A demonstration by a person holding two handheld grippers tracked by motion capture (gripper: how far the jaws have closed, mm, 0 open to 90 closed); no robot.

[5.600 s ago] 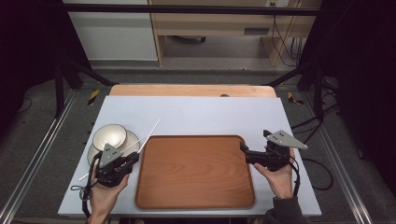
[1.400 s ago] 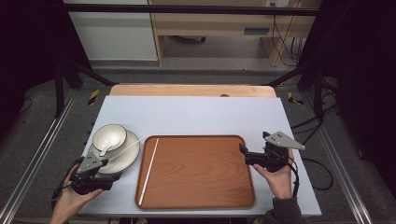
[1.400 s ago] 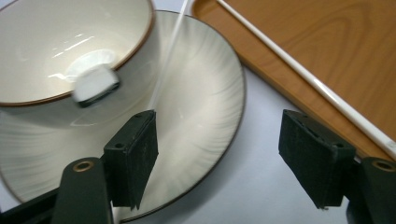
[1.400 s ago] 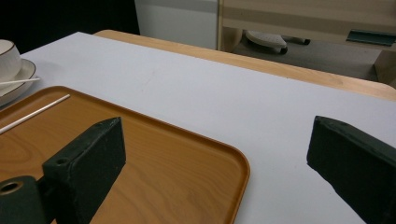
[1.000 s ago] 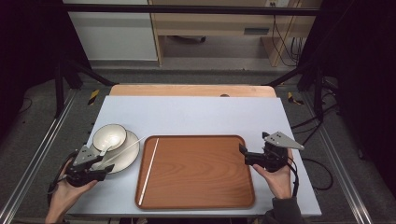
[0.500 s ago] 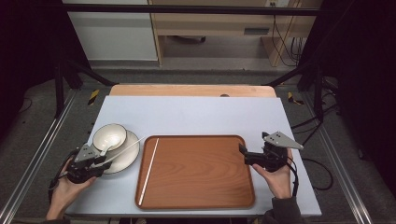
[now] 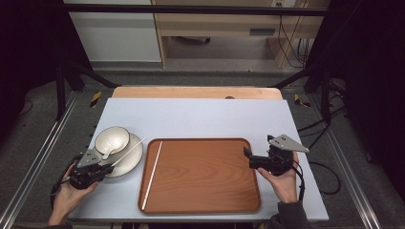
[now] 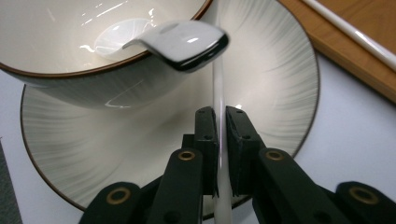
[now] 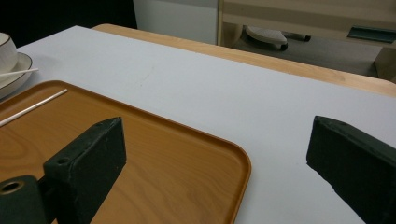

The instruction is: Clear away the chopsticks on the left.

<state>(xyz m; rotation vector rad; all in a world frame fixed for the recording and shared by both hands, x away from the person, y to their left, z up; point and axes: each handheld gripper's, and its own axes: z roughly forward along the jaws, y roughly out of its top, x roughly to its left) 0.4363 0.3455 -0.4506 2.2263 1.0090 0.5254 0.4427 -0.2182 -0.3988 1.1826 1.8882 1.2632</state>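
Table [image 7: 200, 114], left tongs [image 8: 221, 122] (on chopstick [image 8: 218, 88])

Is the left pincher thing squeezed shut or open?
Shut. In the left gripper view, the left hand-held gripper has its jaws pressed on a white chopstick that lies over the plate.

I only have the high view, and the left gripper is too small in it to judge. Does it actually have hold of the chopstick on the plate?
Observer: Yes. The left gripper view shows the left gripper closed on the white chopstick, which runs between its jaws.
Operator: Anything close to the grip?
Observer: The spoon handle overhangs the rim of the bowl, right above the chopstick, over the plate.
Operator: And the right gripper?
Observer: The right gripper has its jaws wide apart with nothing between them, over a corner of the tray.
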